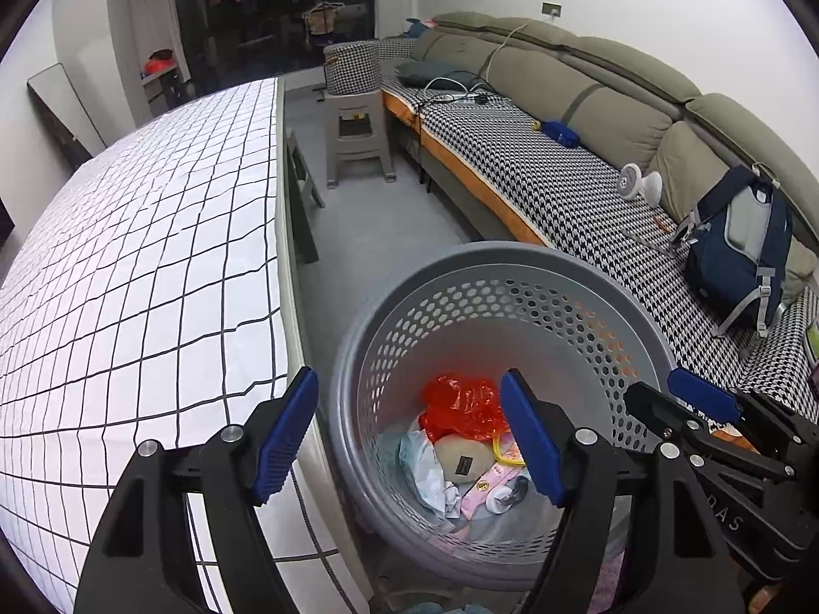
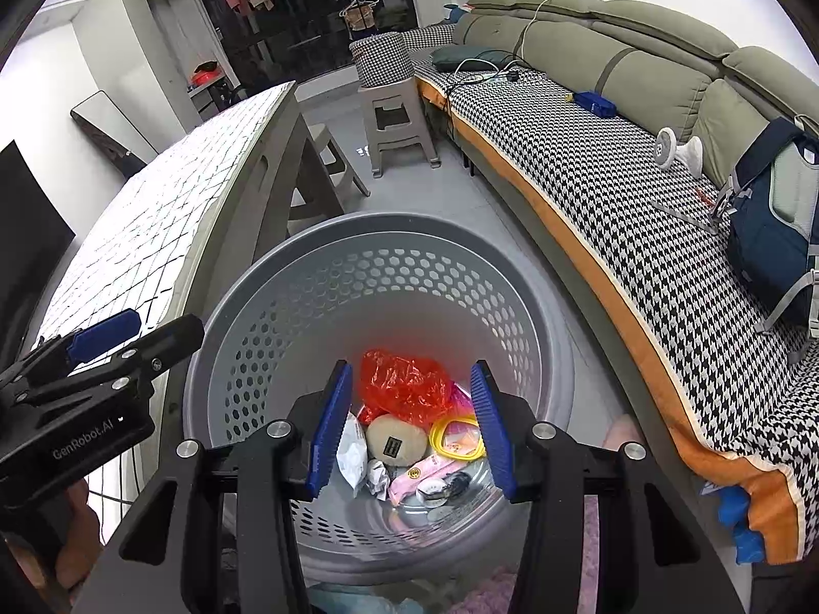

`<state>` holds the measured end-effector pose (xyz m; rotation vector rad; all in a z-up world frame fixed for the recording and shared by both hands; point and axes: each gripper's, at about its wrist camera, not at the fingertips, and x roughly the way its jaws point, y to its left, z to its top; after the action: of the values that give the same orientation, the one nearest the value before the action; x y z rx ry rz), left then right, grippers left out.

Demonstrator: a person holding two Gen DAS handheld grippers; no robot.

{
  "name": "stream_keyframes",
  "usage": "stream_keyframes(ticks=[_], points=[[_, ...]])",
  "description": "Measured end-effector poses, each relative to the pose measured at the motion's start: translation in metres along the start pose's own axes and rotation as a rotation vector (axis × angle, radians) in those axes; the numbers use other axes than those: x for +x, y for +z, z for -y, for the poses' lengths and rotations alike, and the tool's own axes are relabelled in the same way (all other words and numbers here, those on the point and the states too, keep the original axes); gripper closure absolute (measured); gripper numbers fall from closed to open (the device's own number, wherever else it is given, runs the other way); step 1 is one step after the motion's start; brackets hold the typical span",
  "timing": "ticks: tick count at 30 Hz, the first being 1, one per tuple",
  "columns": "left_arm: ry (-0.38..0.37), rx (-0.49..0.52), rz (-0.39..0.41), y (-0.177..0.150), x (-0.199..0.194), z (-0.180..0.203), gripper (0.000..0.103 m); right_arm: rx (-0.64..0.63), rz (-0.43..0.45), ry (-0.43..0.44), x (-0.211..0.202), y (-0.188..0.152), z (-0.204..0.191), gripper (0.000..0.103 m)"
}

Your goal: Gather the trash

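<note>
I have both grippers poised over the round grey perforated plastic basket (image 2: 286,317), which stands on the grey floor between the table covered with a white black-gridded cloth (image 1: 153,256) and the long sofa with the black-and-white houndstooth cover (image 1: 537,163). My left gripper (image 1: 409,440) has its blue-padded jaws spread wide with nothing between them, one finger over the table edge and the other over the basket's mouth. My right gripper (image 2: 409,430) is likewise spread apart and empty, aimed straight down into the basket. The trash sits at the bottom of the basket: a crumpled red-orange plastic bag (image 2: 404,384) toward the far side, a beige oval lump with a small dark label (image 2: 394,440) just in front of it, a white crinkled wrapper (image 2: 350,453) to its left, a yellow ring-shaped piece (image 2: 458,437) to its right, and a pink printed packet (image 2: 425,476) nearest me, all touching or overlapping one another. From the left wrist view I can see the right gripper at the far right edge, beside the basket rim. On the sofa lie a dark blue and grey backpack (image 1: 737,245), a small white handheld fan (image 1: 637,184) and a blue pouch (image 1: 560,133), well apart from the basket. A grey plastic stool (image 1: 358,138) stands farther back on the floor with a houndstooth-covered cylinder (image 1: 353,66) on top.
</note>
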<state>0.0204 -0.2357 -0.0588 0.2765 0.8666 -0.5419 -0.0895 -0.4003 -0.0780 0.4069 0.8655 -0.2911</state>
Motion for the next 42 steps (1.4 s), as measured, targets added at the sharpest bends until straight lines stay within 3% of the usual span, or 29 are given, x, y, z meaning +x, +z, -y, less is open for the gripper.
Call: stream_keyframes(ticks=[22,42], points=[[0.032,0.017,0.024,-0.004,-0.012,0.005,0.020,0.010,0.030,-0.024,-0.012,-0.006,0.002,0.045],[0.065,0.025,0.039,-0.006,-0.021,0.006,0.011,0.015,0.044,-0.011,-0.018,-0.009,0.004,0.043]])
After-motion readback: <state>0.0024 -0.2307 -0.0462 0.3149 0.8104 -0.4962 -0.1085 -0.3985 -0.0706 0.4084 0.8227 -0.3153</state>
